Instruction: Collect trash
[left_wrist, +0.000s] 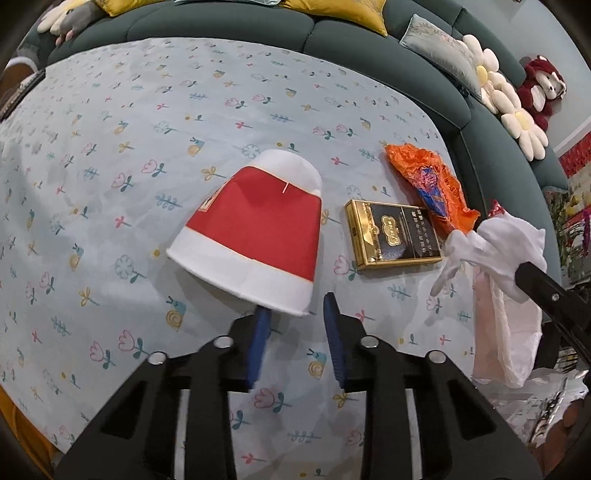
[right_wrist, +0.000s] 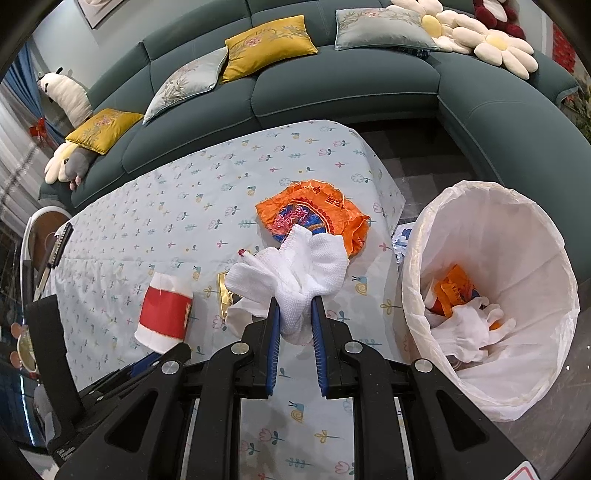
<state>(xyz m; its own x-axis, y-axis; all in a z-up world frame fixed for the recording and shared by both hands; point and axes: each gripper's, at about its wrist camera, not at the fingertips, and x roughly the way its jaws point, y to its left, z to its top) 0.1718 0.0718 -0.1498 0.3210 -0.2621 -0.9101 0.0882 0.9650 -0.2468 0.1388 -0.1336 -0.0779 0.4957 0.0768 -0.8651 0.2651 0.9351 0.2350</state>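
Note:
A red and white paper cup (left_wrist: 255, 229) lies on its side on the flowered tablecloth, just beyond my open left gripper (left_wrist: 295, 314); it also shows in the right wrist view (right_wrist: 164, 314). A gold and black cigarette box (left_wrist: 393, 232) and an orange snack wrapper (left_wrist: 432, 184) lie to its right. My right gripper (right_wrist: 294, 306) is shut on a white knit glove (right_wrist: 295, 269) and holds it above the table, in front of the orange wrapper (right_wrist: 314, 214). The glove also shows in the left wrist view (left_wrist: 495, 243).
A bin lined with a white bag (right_wrist: 517, 229) stands to the right of the table and holds a white glove and orange wrappers. A dark green sofa (right_wrist: 332, 92) with cushions curves behind the table. The table's right edge (right_wrist: 388, 192) drops to the floor.

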